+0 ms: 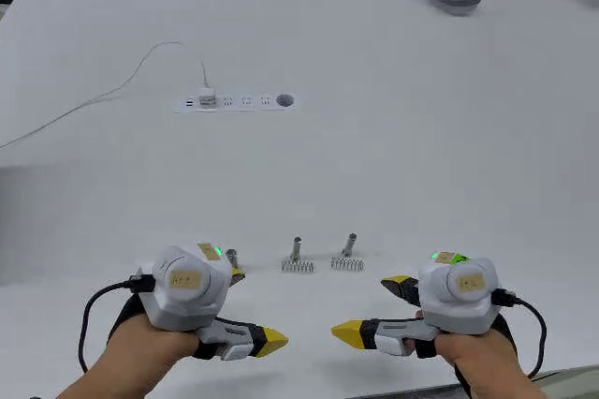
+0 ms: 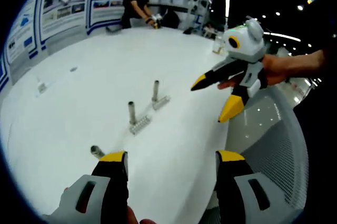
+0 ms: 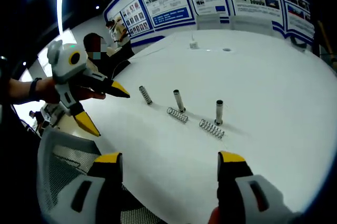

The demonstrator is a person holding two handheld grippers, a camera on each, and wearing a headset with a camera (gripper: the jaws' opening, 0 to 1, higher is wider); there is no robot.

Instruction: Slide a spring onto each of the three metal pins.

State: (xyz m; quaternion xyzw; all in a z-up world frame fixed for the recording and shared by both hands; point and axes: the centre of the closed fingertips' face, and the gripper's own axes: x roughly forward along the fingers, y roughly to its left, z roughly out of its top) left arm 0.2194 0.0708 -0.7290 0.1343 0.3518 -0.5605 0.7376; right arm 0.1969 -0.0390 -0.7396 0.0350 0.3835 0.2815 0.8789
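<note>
Nearest me, left gripper (image 1: 253, 307) and right gripper (image 1: 372, 307) hang over the near edge of the table (image 1: 393, 137), tips facing each other; both have jaws apart, holding nothing.

Just beyond them the middle pin (image 1: 297, 249) and right pin (image 1: 349, 244) stand upright and bare; one spring (image 1: 298, 266) lies at the middle pin's foot; a second spring (image 1: 347, 264) lies at the right pin's foot; the left pin (image 1: 231, 257) sits just beside my left gripper, tilted and ribbed-looking in the right gripper view, though I cannot tell if it wears a coil.
</note>
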